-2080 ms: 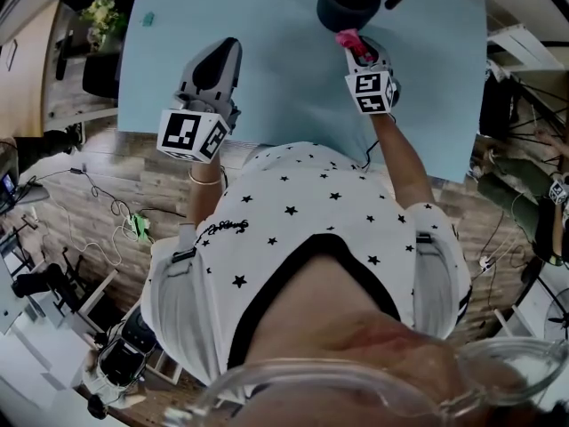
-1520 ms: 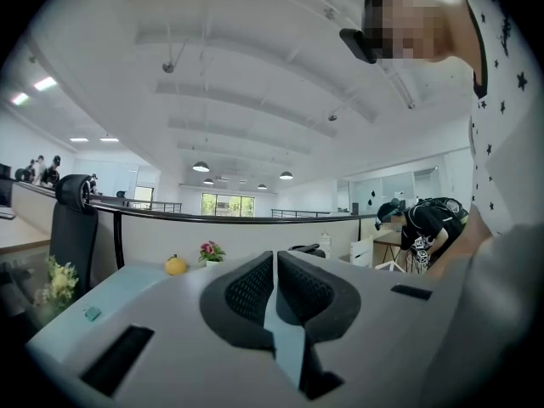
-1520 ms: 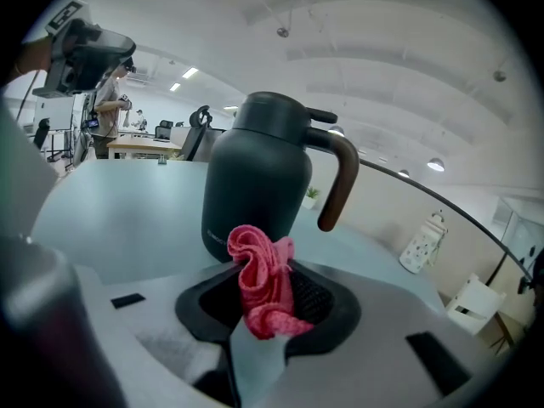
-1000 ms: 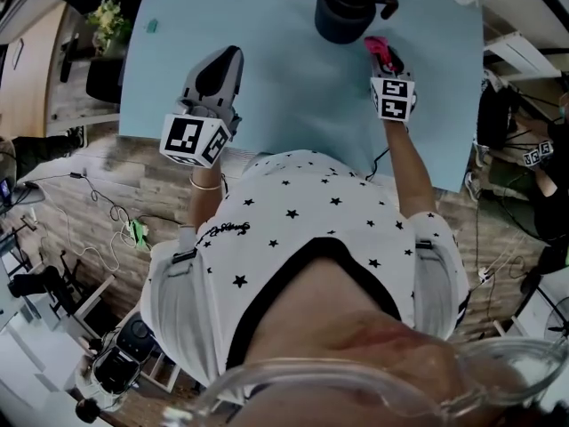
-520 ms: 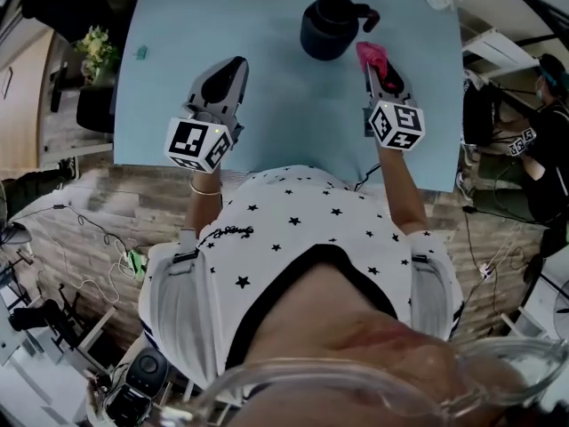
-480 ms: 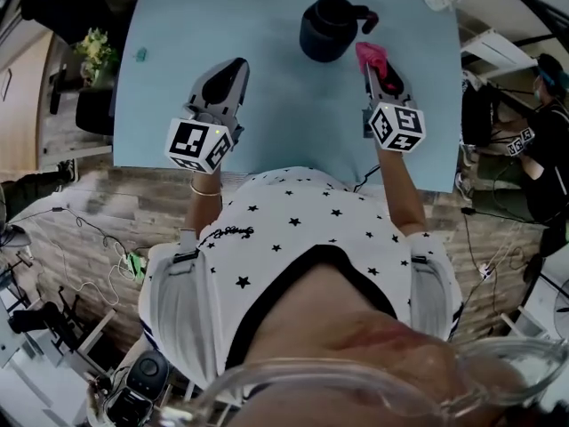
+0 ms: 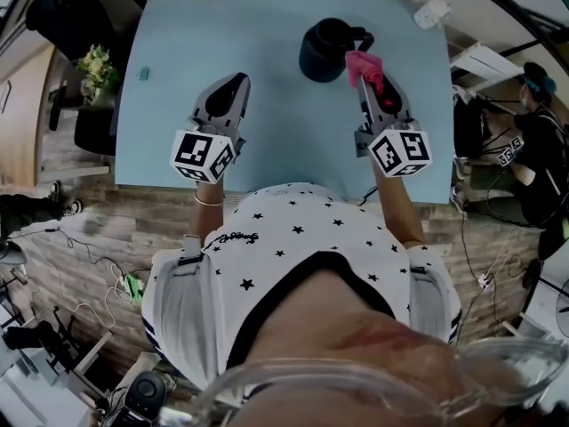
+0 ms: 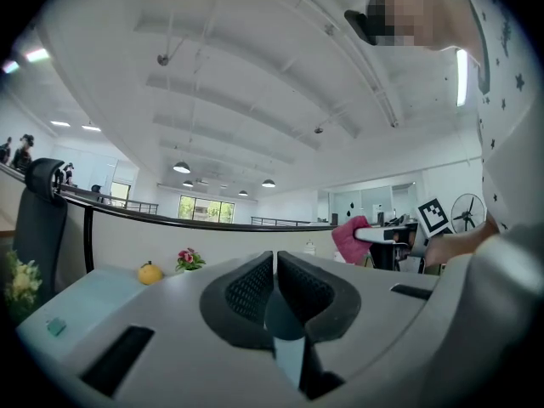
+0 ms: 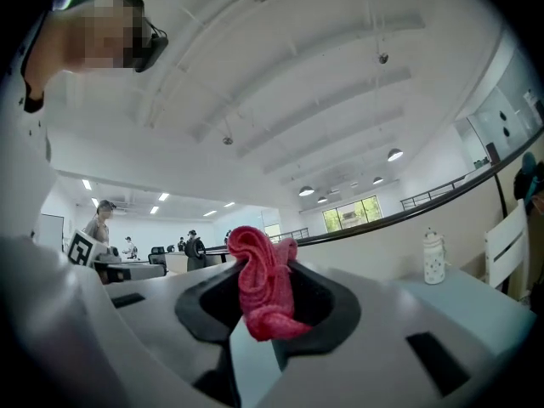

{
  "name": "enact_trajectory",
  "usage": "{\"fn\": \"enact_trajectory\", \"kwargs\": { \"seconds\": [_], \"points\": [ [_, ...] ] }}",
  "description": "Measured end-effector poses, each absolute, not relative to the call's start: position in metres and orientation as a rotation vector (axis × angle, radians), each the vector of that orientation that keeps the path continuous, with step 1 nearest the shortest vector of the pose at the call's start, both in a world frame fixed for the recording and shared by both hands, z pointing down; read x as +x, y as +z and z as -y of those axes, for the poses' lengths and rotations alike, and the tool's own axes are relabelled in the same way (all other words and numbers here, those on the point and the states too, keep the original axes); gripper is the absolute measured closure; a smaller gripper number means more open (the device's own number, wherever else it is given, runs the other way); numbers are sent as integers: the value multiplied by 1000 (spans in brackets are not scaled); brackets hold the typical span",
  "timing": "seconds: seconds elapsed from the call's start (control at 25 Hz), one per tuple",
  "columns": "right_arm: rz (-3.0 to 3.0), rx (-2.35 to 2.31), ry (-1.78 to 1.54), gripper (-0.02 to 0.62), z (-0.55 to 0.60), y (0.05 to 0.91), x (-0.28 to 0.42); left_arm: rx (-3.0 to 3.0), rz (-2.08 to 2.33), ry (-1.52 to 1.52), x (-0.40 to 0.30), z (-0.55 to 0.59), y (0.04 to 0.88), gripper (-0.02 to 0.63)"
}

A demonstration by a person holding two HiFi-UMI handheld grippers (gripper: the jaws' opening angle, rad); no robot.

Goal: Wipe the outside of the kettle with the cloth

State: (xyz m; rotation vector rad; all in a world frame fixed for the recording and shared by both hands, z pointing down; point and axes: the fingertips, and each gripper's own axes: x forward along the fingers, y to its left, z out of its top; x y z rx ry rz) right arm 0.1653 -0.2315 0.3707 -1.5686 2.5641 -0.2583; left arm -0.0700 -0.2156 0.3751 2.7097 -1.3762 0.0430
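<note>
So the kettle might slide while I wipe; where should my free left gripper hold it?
Probably the rim of the kettle, from its left: the top looks open, and the handle sticks out right, where the right gripper holds the cloth.

Dark kettle (image 7: 325, 52) on a light-blue table (image 7: 276, 136), seen from above. The right tongs (image 7: 365, 78) carry a pink cloth (image 7: 362, 64) at the kettle's handle; the left tongs (image 7: 235, 85) hang well apart from it.
</note>
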Motion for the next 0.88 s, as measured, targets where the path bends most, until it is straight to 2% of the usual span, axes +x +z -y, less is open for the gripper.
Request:
{"fn": "enact_trajectory", "kwargs": {
  "seconds": [0.88],
  "points": [
    [-2584, -1451, -309, 483, 224, 365, 140, 2680, 1438, 66, -87, 205, 375, 568]
  ]
}}
